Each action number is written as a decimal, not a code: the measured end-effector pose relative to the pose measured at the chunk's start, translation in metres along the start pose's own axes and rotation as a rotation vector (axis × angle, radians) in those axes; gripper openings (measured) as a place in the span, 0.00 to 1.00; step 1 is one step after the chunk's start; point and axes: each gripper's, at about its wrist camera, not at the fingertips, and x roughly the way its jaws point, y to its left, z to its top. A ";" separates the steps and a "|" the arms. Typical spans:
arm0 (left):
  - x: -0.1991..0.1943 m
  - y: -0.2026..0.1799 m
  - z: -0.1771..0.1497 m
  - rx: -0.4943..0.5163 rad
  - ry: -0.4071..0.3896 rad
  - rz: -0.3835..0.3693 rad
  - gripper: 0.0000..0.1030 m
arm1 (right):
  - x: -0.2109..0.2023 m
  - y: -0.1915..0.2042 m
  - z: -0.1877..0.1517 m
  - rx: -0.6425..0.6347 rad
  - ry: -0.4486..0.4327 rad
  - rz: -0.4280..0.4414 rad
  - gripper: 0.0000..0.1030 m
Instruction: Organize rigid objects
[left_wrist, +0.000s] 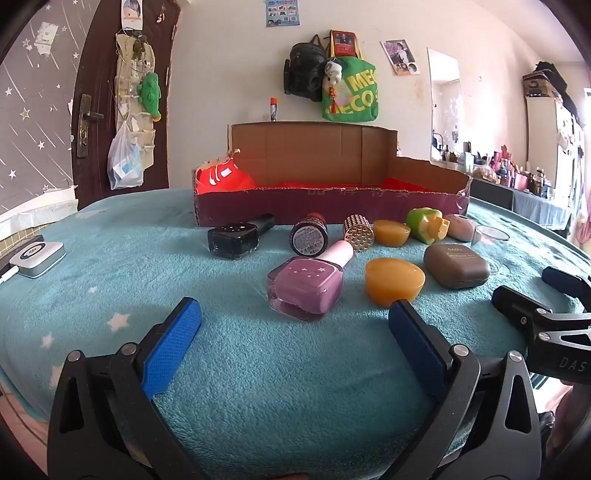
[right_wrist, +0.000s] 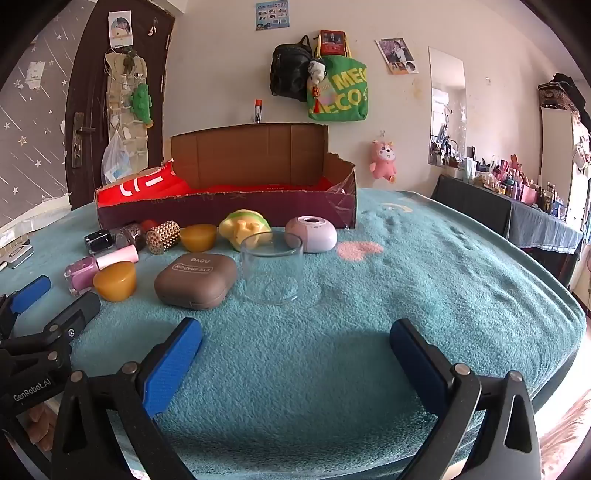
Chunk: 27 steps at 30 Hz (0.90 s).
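Note:
Small items lie on a teal blanket before a cardboard box (left_wrist: 325, 214) (right_wrist: 229, 208). A pink nail polish bottle (left_wrist: 306, 286) (right_wrist: 83, 275) lies just ahead of my open, empty left gripper (left_wrist: 295, 325). Beside it are two amber soaps (left_wrist: 393, 280) (left_wrist: 391, 232), a brown eye-shadow case (left_wrist: 456, 266) (right_wrist: 195, 278), a black bottle (left_wrist: 234, 238), a dark bottle (left_wrist: 309, 236), a studded gold cylinder (left_wrist: 357, 232) and a green-yellow toy (left_wrist: 426, 223) (right_wrist: 245, 229). My right gripper (right_wrist: 295, 332) is open and empty, facing a clear glass cup (right_wrist: 272, 271) and a lilac case (right_wrist: 311, 233).
The box holds red items (left_wrist: 221, 179). A white device (left_wrist: 37, 258) lies at the blanket's left edge. The right gripper shows at the right of the left wrist view (left_wrist: 535, 306). A dark table with clutter (right_wrist: 517, 206) stands at the right. A door (left_wrist: 110, 92) is behind.

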 end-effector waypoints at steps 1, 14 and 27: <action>0.000 0.000 0.000 0.000 0.000 0.000 1.00 | 0.000 0.000 0.000 -0.003 -0.001 -0.001 1.00; 0.000 0.000 0.000 -0.002 0.005 -0.001 1.00 | 0.000 0.000 0.000 -0.004 0.000 -0.001 1.00; 0.000 0.000 0.000 -0.003 0.007 -0.001 1.00 | 0.000 0.000 0.000 -0.003 0.000 -0.002 1.00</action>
